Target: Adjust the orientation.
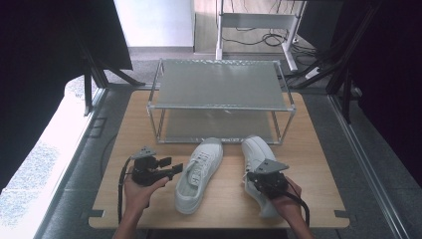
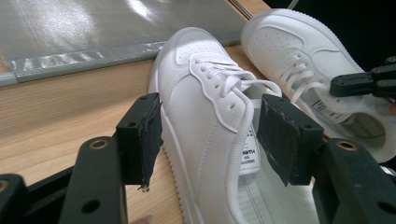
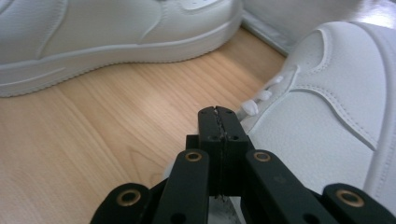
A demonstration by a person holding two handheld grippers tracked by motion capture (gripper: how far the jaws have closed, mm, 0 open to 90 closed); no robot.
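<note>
A light wooden table [image 1: 219, 199] fills the middle of the high view, standing on grey speckled floor. At its 12 o'clock end sits a two-shelf rack [image 1: 219, 89] with a pale metal frame and grey shelves. Dark curtains hang at 9 and 3 o'clock, black frame struts lean in from both sides, and beyond the rack, at 12 o'clock, a white table base stands among loose cables [image 1: 259, 37] on the floor.

Two white shoes lie on the table in front of the rack, toes toward 12 o'clock. The left shoe [image 1: 199, 172] lies near the centre, tilted so its heel swings toward 7 o'clock. The right shoe [image 1: 256, 159] lies just beside it at 3 o'clock, its heel under the right gripper [image 1: 259, 181].

The left gripper [image 1: 176, 169] is held in a hand at 8 o'clock on the table, pointing toward 3 o'clock at the left shoe. In the left gripper view its jaws stand wide apart, one pad [image 2: 142, 135] outside the shoe's side wall and the other over the opening by the tongue, with the collar between them; whether either pad touches the shoe I cannot tell.

The right gripper is held in a hand at 5 o'clock. In the right gripper view its jaws are pressed together, tips just beside the right shoe's laces [image 3: 257, 105]; whether they pinch anything I cannot tell.
</note>
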